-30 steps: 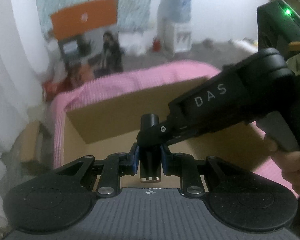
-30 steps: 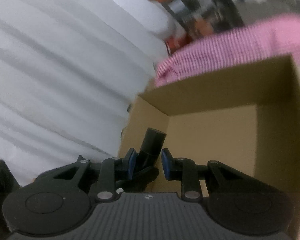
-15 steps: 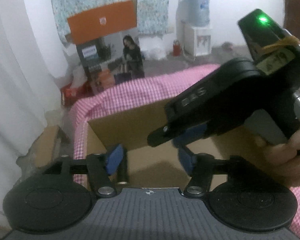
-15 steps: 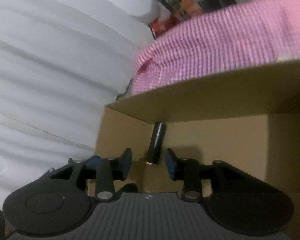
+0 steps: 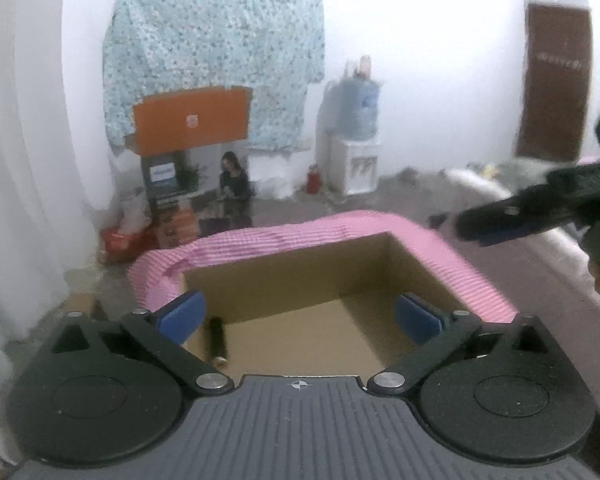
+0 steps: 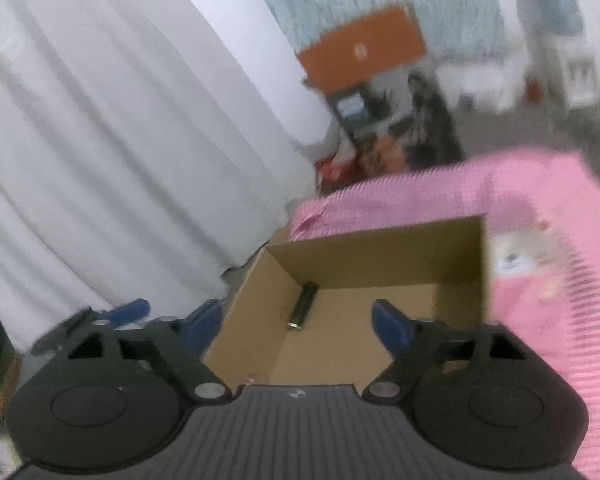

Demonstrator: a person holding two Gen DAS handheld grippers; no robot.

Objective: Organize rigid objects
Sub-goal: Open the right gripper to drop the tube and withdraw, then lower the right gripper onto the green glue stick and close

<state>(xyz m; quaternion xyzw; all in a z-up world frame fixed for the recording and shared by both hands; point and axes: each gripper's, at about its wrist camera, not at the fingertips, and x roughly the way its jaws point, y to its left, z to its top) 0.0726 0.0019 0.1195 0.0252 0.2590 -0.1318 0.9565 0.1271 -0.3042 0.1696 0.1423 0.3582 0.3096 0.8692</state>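
On the pink checked cloth (image 5: pixel 340 232) sits our landmark, an open cardboard box (image 5: pixel 284 276), its flaps out of the way so that rigid things can be dropped straight in; we judge it the collecting place for the task. Inside the box, on its floor and close to the left wall near the far corner, lies a dark cylinder (image 6: pixel 302 306), flat on its side with its metal end toward us. In the left wrist view the same cylinder (image 5: pixel 217 340) shows by the box's left wall.

Above the box's near edge we hold the left hand-held gripper (image 5: pixel 300 316), its jaws opening wide with nothing pressed between them; the cylinder lies below and just inside its left blue pad. The right hand-held gripper (image 6: pixel 296 320) likewise hangs over the near edge, jaws opening wide and empty, the cylinder beneath the gap, well clear of both pads.
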